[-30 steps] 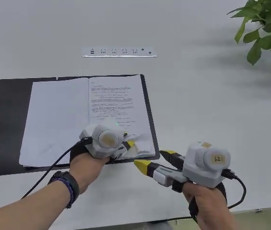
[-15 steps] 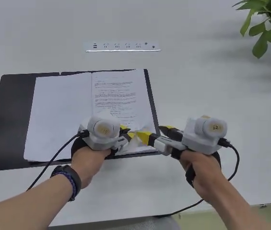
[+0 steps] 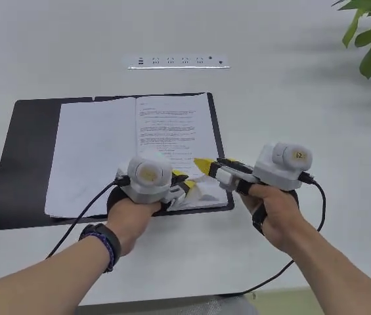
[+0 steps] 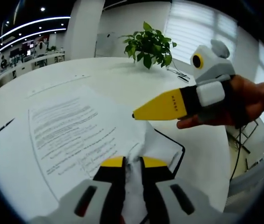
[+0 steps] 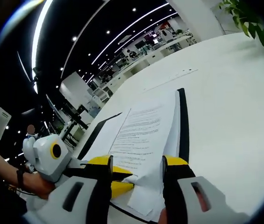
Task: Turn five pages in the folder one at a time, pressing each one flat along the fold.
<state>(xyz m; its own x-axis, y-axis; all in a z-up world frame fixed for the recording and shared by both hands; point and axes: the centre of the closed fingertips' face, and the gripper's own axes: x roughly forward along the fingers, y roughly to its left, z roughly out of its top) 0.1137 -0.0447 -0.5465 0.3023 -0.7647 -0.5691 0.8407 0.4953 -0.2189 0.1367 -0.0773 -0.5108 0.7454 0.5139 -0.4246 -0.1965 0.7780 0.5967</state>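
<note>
The white table [image 3: 303, 118] carries an open black folder [image 3: 24, 164], which lies left of centre in the head view with its spine running from 12 to 6 o'clock. On the folder's left half lies a blank white sheet [image 3: 90, 157]. On the right half is the printed page [image 3: 172, 128], its text lines facing up and its 5 o'clock corner lifted and crumpled off the stack. A leafy green plant [image 3: 369, 36] stands at 2 o'clock from the folder, well apart from it.

The left tool [image 3: 180, 182] sits at the folder's 5 o'clock edge. In the left gripper view its yellow-tipped jaws are closed on the raised corner of the printed page, with paper showing between them. The right tool [image 3: 205, 166] hovers just beside it at 3 o'clock, pointing toward 9 o'clock over the same corner, its jaws spread apart and holding nothing. A white power strip [image 3: 178, 62] lies at 12 o'clock beyond the folder.
</note>
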